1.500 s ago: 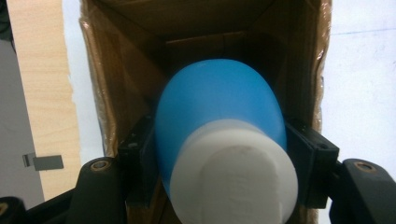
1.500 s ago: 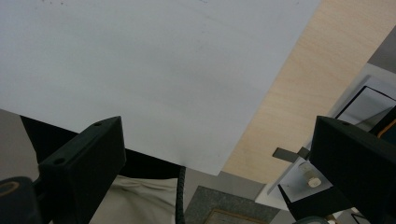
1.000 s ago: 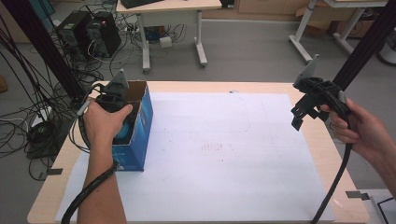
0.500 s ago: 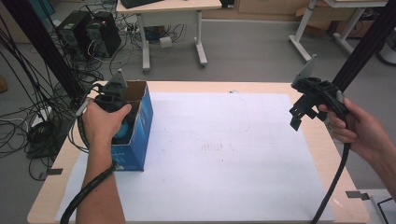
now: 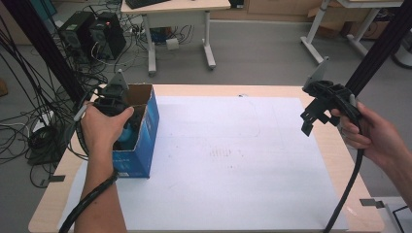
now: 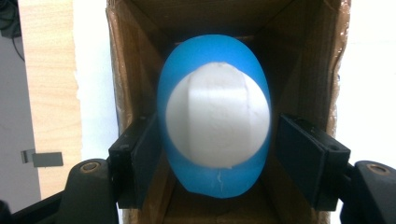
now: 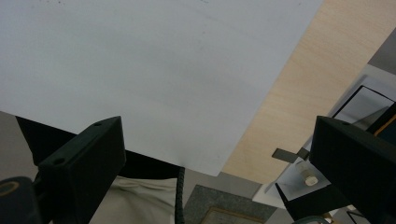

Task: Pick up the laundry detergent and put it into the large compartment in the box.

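A blue bottle with a white cap (image 6: 215, 126) stands inside an open blue cardboard box (image 5: 145, 141) at the table's left side. My left gripper (image 5: 125, 127) reaches down into the box from above, with the hand covering most of it. Its jaws have just been opening. They now stand on either side of the bottle, with a narrow gap showing at the right pad (image 6: 299, 158). My right gripper (image 5: 313, 119) hangs open above the table's right edge with nothing between its jaws. In the right gripper view it (image 7: 215, 158) looks down on the white sheet (image 7: 154, 70).
A large white sheet (image 5: 233, 155) covers most of the wooden table (image 5: 340, 150). The box's brown inner walls (image 6: 135, 56) close in tightly around the bottle. Cables, computer towers (image 5: 92, 34) and other desks stand beyond the far edge.
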{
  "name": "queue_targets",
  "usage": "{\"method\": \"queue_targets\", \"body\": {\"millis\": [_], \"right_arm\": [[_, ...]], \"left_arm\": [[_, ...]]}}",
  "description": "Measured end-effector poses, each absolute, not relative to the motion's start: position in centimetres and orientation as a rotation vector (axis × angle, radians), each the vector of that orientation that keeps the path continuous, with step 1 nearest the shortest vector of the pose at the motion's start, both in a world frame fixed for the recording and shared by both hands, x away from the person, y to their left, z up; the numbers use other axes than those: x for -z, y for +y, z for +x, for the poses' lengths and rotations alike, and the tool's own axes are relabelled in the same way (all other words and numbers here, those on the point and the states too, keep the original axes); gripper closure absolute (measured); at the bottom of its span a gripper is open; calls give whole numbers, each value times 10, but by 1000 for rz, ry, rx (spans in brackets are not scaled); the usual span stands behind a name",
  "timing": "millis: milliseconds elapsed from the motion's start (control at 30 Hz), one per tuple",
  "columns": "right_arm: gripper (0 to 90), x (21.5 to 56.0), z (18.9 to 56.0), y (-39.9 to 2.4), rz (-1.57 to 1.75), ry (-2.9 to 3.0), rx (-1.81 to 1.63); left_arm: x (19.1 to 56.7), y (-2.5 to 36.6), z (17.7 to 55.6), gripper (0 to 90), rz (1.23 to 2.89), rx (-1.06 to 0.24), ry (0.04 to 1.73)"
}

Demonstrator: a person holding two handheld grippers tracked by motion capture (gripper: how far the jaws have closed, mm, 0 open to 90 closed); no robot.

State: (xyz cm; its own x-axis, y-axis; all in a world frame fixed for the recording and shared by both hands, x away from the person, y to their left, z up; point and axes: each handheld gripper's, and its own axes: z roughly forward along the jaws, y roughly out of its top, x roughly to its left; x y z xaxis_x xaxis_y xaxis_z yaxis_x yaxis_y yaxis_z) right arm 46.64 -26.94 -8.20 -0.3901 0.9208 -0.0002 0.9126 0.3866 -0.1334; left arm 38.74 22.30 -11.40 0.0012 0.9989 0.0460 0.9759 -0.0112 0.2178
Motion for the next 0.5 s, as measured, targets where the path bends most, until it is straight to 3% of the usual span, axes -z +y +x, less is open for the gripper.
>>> {"method": "queue_targets", "body": {"millis": [500], "right_arm": [[37, 81, 466, -272, -1698, -2550, -166]], "left_arm": [[89, 217, 376, 186, 2113, -302, 2124]]}}
